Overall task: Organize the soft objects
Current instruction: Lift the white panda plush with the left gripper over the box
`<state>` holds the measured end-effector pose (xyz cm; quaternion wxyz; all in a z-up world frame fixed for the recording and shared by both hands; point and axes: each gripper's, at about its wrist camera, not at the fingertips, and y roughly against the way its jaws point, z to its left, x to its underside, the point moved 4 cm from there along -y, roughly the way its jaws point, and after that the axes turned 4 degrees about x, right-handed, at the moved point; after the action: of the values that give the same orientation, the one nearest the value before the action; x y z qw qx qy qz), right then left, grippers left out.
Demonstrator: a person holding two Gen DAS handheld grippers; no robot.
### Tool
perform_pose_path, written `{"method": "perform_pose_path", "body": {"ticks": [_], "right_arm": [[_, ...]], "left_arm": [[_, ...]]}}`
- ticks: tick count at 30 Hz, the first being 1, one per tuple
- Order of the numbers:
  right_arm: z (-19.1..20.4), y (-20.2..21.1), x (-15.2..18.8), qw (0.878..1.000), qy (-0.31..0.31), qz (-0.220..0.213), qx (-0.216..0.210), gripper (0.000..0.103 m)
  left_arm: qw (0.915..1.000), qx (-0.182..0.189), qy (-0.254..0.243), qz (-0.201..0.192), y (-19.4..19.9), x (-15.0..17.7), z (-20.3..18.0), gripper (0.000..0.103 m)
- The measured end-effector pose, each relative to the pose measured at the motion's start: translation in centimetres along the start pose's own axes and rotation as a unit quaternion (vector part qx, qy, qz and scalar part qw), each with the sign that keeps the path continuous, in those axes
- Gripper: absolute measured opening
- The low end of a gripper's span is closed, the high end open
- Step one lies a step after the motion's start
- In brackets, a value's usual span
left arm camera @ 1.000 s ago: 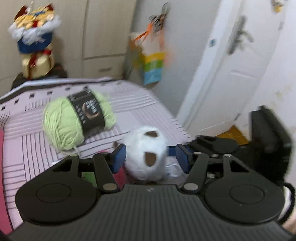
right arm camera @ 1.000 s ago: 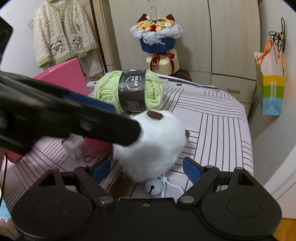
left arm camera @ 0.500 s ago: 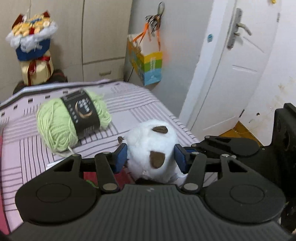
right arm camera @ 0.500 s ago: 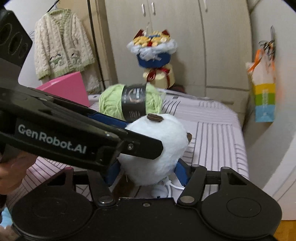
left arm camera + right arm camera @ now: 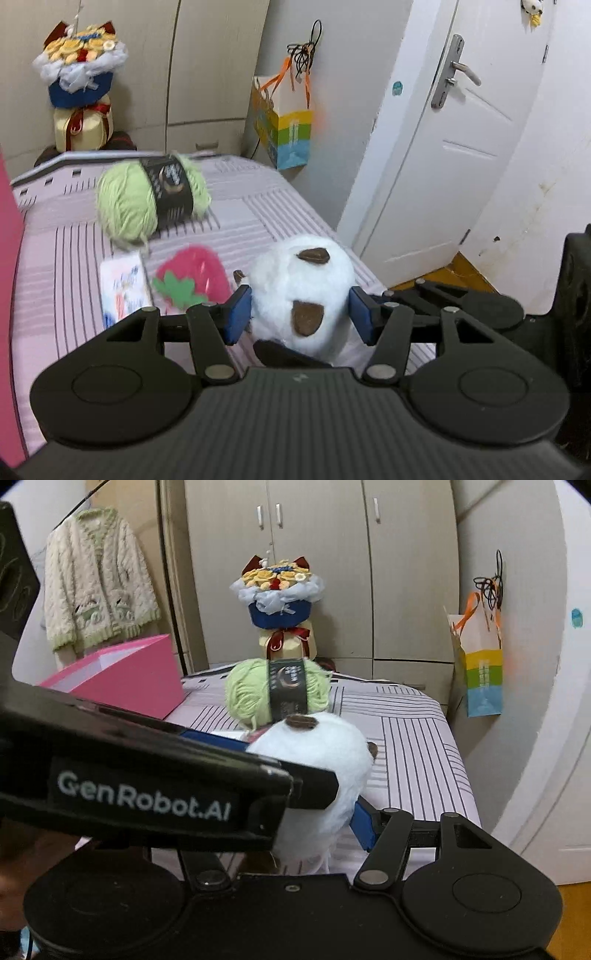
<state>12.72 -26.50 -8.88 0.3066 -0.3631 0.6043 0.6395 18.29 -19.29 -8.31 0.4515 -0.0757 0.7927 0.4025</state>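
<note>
Striped pink-and-white bedding [image 5: 258,206] fills the middle of the left wrist view, with a green yarn skein [image 5: 151,199] at upper left, a pink strawberry-shaped piece [image 5: 192,277] and a small printed packet [image 5: 123,288] lower down, and a white door [image 5: 443,147] at right. At lower centre the white plush toy [image 5: 303,295] with brown patches sits between the blue pads of the left gripper [image 5: 299,314], which press its sides. In the right wrist view the right gripper [image 5: 317,819] also clasps the plush toy [image 5: 325,760] at centre, a pink box [image 5: 122,679] at left.
</note>
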Motion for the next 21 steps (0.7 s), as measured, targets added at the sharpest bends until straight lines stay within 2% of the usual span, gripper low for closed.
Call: {"method": "perform_pose_path", "body": {"ticks": [6, 11, 15, 21], "right_arm": [[1.6, 1.8, 0.3, 0.999, -0.021, 0.040, -0.008, 0.068], [3.7, 3.8, 1.0, 0.999, 0.000, 0.050, -0.014, 0.068], [5.6, 5.3, 1.0, 0.998, 0.019, 0.047, -0.023, 0.068], [8.9, 7.9, 0.4, 0.997, 0.061, 0.019, -0.032, 0.068]], "left_arm": [[0.9996, 0.009, 0.025, 0.012, 2.4, 1.7, -0.2, 0.056], [0.9986, 0.013, 0.050, 0.013, 5.0, 3.0, 0.0, 0.056], [0.9987, 0.001, 0.051, -0.002, 7.4, 4.2, -0.2, 0.056], [0.9979, -0.015, 0.050, -0.038, 11.9, 5.3, 0.1, 0.056]]}}
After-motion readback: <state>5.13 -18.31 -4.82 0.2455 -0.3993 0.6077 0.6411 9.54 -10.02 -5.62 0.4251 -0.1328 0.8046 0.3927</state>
